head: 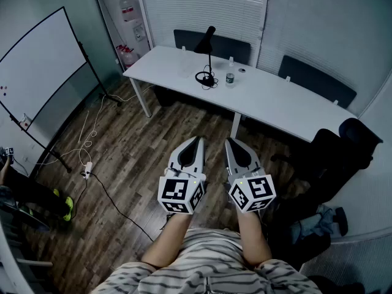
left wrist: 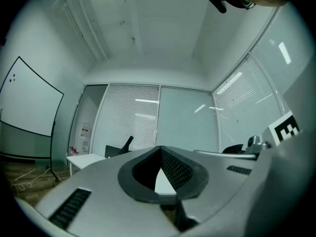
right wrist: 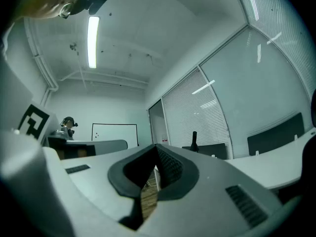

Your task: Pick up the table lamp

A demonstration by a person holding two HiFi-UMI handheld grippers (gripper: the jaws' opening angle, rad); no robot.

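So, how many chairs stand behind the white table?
2: the left chair behind the table lamp, the right chair near the table's right end. More may be hidden.

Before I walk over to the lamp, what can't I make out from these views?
- Head view: base of the table lamp, too small and overlaid by the coiled cable.
- Left gripper view: the lamp's stem and base, behind the body of the left gripper; only its head shows.
- Right gripper view: the lamp's base, behind the body of the right gripper.
- Head view: label on the bottle, too small.
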